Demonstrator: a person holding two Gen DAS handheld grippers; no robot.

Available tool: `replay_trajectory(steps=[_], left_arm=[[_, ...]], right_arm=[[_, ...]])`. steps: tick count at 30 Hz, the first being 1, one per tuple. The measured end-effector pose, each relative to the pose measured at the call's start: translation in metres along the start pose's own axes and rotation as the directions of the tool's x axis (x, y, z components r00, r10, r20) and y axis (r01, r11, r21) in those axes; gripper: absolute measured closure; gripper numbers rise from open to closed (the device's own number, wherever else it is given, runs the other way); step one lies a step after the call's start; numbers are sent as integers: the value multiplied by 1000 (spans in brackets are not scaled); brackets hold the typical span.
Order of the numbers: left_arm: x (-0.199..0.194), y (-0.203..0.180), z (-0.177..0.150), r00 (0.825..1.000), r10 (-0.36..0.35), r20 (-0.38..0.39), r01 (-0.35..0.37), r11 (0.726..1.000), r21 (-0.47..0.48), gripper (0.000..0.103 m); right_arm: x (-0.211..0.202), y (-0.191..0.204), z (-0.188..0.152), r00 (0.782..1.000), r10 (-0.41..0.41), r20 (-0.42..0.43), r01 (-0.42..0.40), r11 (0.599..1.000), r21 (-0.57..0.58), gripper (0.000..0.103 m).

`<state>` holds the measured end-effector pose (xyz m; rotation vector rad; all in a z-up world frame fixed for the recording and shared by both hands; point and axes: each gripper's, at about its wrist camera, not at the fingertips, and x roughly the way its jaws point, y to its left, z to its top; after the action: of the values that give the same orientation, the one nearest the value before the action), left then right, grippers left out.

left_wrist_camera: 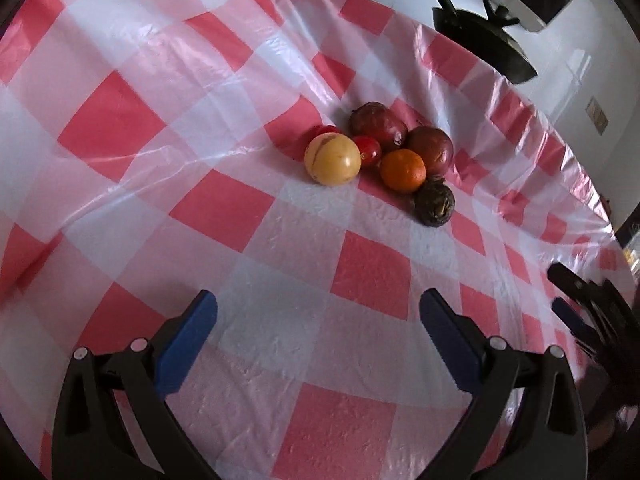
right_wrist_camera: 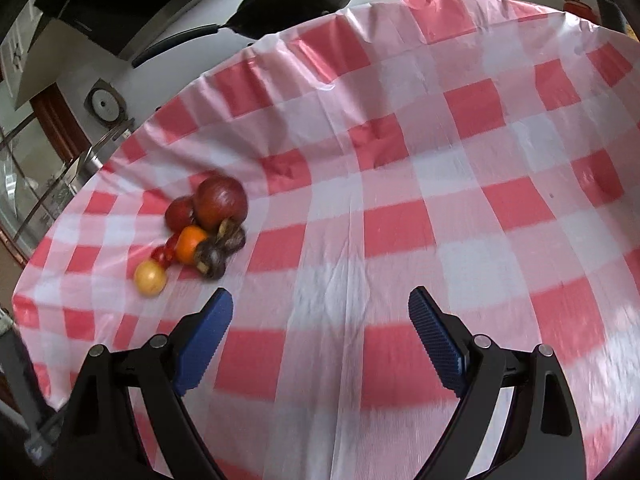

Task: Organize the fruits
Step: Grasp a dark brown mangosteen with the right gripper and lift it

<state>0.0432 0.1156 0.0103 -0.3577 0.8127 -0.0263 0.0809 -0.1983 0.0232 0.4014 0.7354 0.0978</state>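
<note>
A cluster of fruits lies on the red-and-white checked tablecloth (left_wrist_camera: 248, 208). In the left wrist view it holds a pale yellow round fruit (left_wrist_camera: 332, 159), an orange (left_wrist_camera: 402, 171), small red tomatoes (left_wrist_camera: 368, 150), two dark red fruits (left_wrist_camera: 378, 121) and a dark wrinkled fruit (left_wrist_camera: 435, 203). My left gripper (left_wrist_camera: 318, 308) is open and empty, short of the cluster. My right gripper (right_wrist_camera: 320, 304) is open and empty; the cluster sits up-left of it, with the yellow fruit (right_wrist_camera: 149, 278), orange (right_wrist_camera: 191, 244) and big dark red fruit (right_wrist_camera: 221, 204). The right gripper (left_wrist_camera: 592, 304) shows at the left view's right edge.
A black pan (right_wrist_camera: 296, 0) stands beyond the table's far edge, also in the left wrist view (left_wrist_camera: 484, 44). The table edge (right_wrist_camera: 80, 184) runs close behind the fruits. A grey object (right_wrist_camera: 24, 392) sits at the lower left.
</note>
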Motion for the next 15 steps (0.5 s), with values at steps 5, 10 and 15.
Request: replay_trajectory(steps=[5,10,15], left_arm=[[-1,-1,0,1000,8,-3,-8,1000,6,2],[0,-3,-1,1000,22,-8,-22,1000,20,2],[0,-3,-2,1000,16,-7,-16,1000,16,2]], right_arm=[[33,13,19,1000,12,-23,-12,1000,-19,16],[65,48,22,992,81,-97,-87,995,-59,16],[74,99,7,992,60,-113,-89,958,-273,19]])
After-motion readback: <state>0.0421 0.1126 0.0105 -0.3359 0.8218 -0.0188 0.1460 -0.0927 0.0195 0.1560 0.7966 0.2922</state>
